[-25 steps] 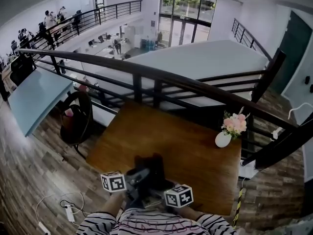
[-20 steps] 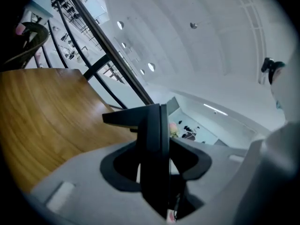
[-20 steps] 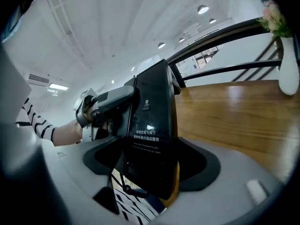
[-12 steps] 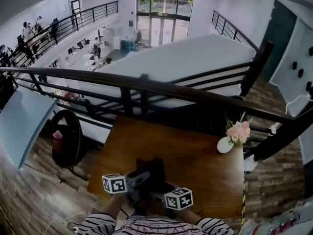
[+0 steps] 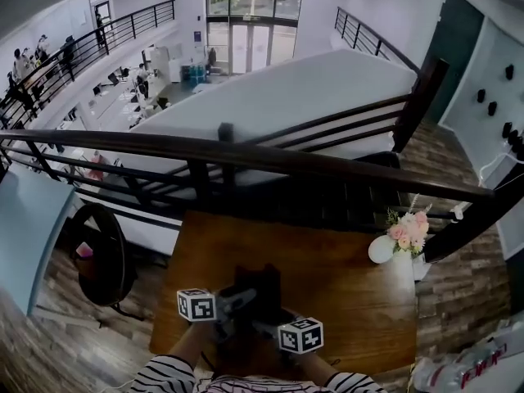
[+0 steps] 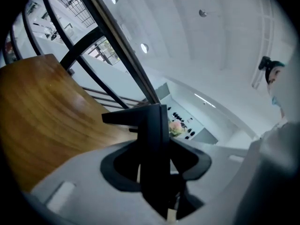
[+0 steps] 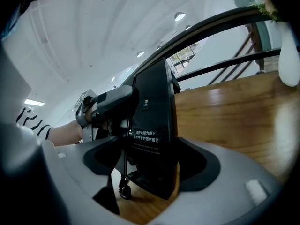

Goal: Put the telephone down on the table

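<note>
Both grippers carry a black telephone upright between them over the near part of the wooden table. My left gripper is shut on its left side, and the telephone's thin edge fills the gap in the left gripper view. From the other side my right gripper is shut on it. The right gripper view has the telephone's printed face, a coiled cord hanging under it, and the left gripper behind. I cannot tell whether the telephone touches the wood.
A white vase with pink flowers stands at the table's far right corner. A dark railing runs just behind the table, with an open drop beyond. A black round chair sits on the floor to the left.
The view has swung right and the table has drawn closer. Both grippers, still holding the telephone, have moved forward and slightly lower over the table's near edge.
</note>
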A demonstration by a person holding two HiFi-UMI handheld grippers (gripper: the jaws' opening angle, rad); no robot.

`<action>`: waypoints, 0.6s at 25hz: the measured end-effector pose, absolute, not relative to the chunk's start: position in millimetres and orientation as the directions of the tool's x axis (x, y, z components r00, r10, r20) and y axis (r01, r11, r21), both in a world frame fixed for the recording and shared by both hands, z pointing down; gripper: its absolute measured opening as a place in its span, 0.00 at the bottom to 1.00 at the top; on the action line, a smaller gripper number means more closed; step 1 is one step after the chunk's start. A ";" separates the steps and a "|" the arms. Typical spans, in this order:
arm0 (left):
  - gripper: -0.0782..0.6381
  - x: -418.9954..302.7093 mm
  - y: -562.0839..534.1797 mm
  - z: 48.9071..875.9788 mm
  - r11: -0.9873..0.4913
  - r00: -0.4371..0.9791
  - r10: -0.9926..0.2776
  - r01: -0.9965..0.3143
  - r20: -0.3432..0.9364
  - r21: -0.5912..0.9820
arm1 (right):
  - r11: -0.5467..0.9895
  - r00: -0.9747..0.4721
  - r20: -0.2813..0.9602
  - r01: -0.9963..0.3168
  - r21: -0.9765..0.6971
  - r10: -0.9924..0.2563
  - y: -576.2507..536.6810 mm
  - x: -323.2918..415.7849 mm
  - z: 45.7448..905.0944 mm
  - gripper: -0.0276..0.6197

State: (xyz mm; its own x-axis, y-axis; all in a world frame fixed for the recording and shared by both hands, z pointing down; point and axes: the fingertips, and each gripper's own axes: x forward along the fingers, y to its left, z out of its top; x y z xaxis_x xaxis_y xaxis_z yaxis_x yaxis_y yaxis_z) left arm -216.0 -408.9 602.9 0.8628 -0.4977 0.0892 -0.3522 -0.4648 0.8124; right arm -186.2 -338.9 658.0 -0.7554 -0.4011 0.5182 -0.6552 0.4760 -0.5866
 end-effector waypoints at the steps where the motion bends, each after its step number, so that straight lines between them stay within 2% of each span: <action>1: 0.37 -216.0 -417.4 607.4 -0.468 0.871 -0.484 -0.342 0.088 0.815 | 0.465 -0.751 0.520 -0.661 -0.589 -0.408 -347.1 -187.8 663.0 0.61; 15: 0.37 -207.2 -526.8 668.3 -0.482 0.929 -0.361 -0.259 0.080 0.837 | 0.347 -0.678 0.553 -0.729 -0.590 -0.485 -451.2 -187.7 721.5 0.61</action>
State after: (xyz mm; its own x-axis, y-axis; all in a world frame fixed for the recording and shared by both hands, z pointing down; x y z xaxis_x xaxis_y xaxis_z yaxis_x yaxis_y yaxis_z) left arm -207.2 -526.8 668.3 0.9292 -0.3609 0.0799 -0.2591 -0.4816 0.8373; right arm -187.7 -451.2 721.5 -0.6779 -0.4847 0.5527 -0.7291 0.3470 -0.5899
